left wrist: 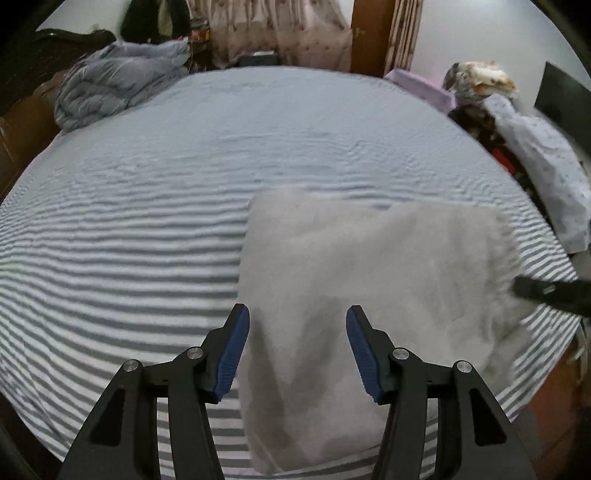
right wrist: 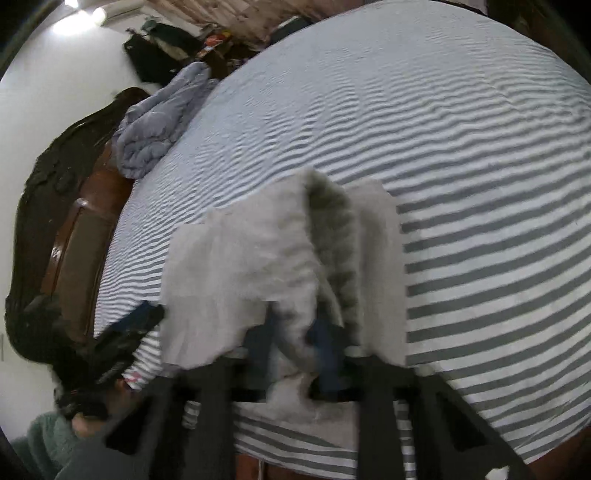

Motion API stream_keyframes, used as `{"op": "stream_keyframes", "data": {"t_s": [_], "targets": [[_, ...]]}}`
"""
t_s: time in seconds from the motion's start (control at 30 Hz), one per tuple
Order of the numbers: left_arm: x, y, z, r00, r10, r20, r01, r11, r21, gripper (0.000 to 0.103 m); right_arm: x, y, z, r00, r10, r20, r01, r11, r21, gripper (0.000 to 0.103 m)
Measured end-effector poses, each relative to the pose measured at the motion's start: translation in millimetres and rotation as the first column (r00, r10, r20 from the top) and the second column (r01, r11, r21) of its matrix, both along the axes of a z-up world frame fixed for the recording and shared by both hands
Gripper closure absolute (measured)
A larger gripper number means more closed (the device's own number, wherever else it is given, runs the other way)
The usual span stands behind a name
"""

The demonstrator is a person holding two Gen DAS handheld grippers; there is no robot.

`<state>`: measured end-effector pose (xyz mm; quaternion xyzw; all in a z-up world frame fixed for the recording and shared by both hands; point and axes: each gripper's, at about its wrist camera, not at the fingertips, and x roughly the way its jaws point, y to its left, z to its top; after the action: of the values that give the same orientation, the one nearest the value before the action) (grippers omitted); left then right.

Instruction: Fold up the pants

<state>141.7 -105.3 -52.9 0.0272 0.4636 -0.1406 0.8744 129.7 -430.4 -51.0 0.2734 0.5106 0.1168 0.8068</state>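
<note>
One striped bed (left wrist: pixel 147 221), grey pants (left wrist: pixel 369 277), left hand-held gripper (left wrist: pixel 297 354) released; right hand-held gripper (right wrist: pixel 295 343) grasping pants

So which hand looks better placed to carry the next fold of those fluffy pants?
The right gripper: it appears clamped on a bunch of the pants. The left gripper is open, gripping nothing.

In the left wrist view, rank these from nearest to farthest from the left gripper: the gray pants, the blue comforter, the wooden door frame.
1. Gray pants: directly ahead of the left gripper, between its open fingers.
2. Blue comforter: bed's far left corner.
3. Wooden door frame: beyond the bed, far right.
</note>
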Motion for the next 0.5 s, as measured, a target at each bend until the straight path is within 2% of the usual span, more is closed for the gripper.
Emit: {"op": "stream_keyframes", "data": {"t_s": [0.13, 0.3, 0.4, 0.5], "targets": [[-4, 4, -18, 1.000, 0.005, -0.021, -0.005, 1.000, 0.006, 0.047, -14, 11, 27, 0.999, 0.005, 0.036, -0.003, 0.998, -0.067, 0.097], [-1, 12, -3, 1.000, 0.003, 0.014, -0.002, 0.999, -0.035, 0.047, -32, 5, 53, 0.997, -0.036, 0.063, 0.044, 0.990, -0.137, 0.098], [3, 12, 6, 0.999, -0.008, 0.033, 0.009, 0.999, -0.045, 0.046, -39, 7, 45, 0.999, -0.044, 0.031, 0.049, 0.977, -0.209, 0.098], [7, 3, -3, 0.999, -0.053, 0.001, 0.053, 0.999, -0.005, 0.046, -39, 8, 15, 0.997, -0.057, -0.042, 0.045, 0.966, -0.255, 0.098]]}}
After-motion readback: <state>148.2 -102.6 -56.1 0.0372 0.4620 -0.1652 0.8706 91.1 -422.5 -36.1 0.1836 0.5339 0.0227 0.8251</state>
